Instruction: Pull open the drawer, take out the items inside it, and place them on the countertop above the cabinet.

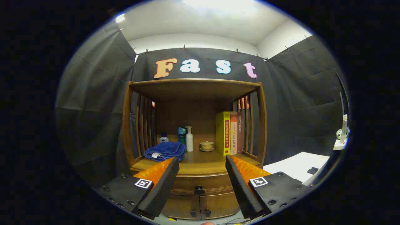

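Note:
A brown wooden cabinet (193, 90) stands ahead against the black wall. Its drawer (200, 184) is closed, with a dark round knob (199, 189) at its middle. The countertop (200, 162) lies just above the drawer. My gripper (202, 164) is open, its two black fingers (162, 184) spread wide with nothing between them. The knob sits beyond the fingers, roughly midway between them and a little lower than their tips. What the drawer holds is hidden.
On the countertop lie a folded blue towel (165, 150), a small blue-capped bottle (163, 137), a teal box (182, 135), a white pump bottle (189, 139), a small lidded cup (207, 145) and several upright books (229, 133). Two small doors (200, 206) sit under the drawer. A white surface (297, 167) lies to the right.

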`<action>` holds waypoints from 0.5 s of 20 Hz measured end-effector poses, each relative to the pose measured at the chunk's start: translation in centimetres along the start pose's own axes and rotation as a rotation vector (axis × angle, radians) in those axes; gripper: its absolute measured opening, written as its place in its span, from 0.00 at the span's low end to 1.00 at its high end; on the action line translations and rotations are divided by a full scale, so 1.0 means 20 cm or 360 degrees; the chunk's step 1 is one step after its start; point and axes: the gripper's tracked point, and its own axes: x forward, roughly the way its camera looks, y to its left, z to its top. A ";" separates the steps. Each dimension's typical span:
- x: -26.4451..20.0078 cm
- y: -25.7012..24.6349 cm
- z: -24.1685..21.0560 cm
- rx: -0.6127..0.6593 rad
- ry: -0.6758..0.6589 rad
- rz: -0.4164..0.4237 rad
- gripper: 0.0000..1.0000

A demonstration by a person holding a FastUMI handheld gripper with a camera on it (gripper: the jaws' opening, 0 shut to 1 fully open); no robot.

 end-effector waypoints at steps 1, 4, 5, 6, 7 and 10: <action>0.00 0.00 0.00 -0.0002 -0.0001 -0.0003 0.98; 0.00 0.00 0.00 -0.0003 0.0002 -0.0006 0.98; 0.00 0.00 0.00 0.0000 0.0003 -0.0007 0.98; 0.01 0.00 0.01 0.0004 0.0003 -0.0007 0.98; 0.00 0.00 0.00 0.0009 0.0003 -0.0006 0.98; -0.01 0.00 0.01 0.0015 0.0001 -0.0003 0.98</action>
